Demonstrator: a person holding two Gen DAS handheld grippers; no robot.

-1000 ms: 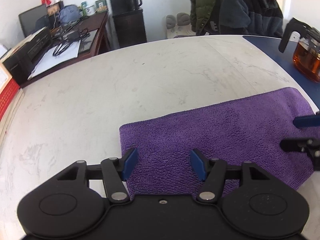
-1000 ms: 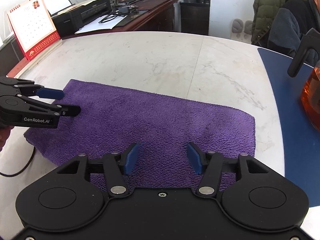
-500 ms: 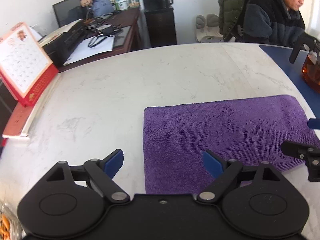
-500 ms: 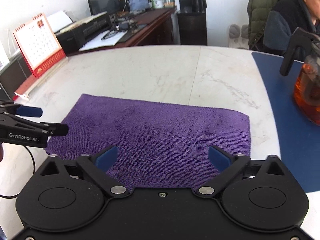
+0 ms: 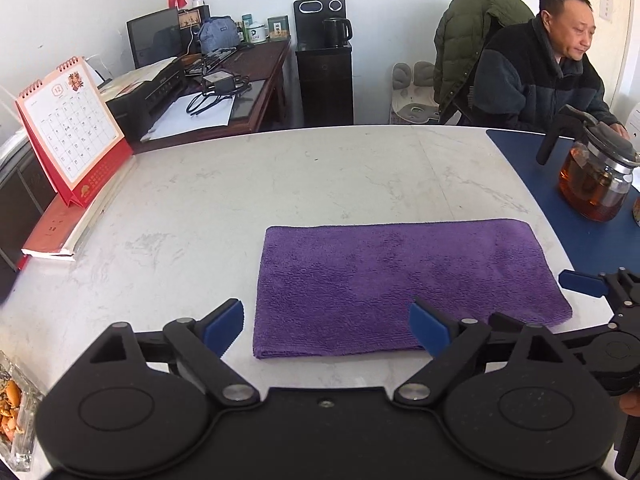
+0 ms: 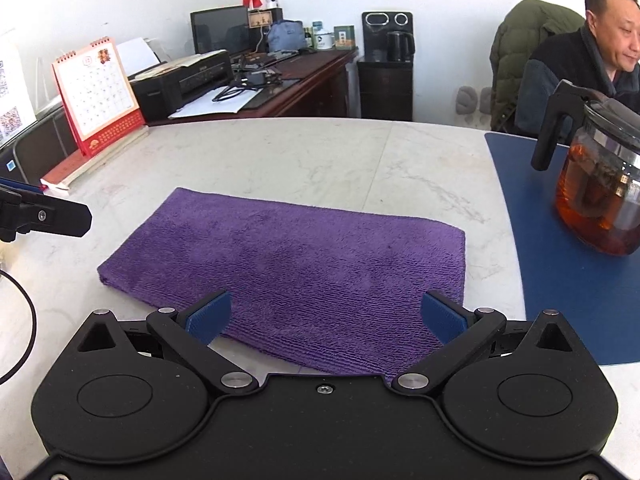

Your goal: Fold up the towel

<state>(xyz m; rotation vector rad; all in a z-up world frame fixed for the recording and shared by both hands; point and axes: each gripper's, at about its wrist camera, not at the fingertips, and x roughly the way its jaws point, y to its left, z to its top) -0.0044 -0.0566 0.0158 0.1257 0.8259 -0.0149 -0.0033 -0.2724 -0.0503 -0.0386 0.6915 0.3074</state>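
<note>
A purple towel (image 5: 400, 284) lies flat on the white marble table (image 5: 280, 184), folded into a long rectangle. My left gripper (image 5: 326, 328) hovers above the towel's near left corner, jaws wide open, nothing between the blue pads. In the right wrist view the same towel (image 6: 304, 264) spreads ahead, and my right gripper (image 6: 326, 318) hangs open over its near edge, pads off the cloth. The right gripper's fingers (image 5: 584, 284) show at the right edge of the left wrist view. The left gripper's finger (image 6: 48, 216) juts in from the left of the right wrist view.
A glass teapot of brown tea (image 6: 600, 200) stands on a blue mat (image 6: 560, 264) at the right. A red desk calendar (image 5: 72, 132) sits at the table's left edge. A person in a dark fleece (image 5: 540, 80) sits behind the table. A cluttered desk (image 5: 224, 92) is beyond.
Both grippers opened wide and let go of the towel, then lifted and drew back. The towel now lies flat and still; more of the room is in view.
</note>
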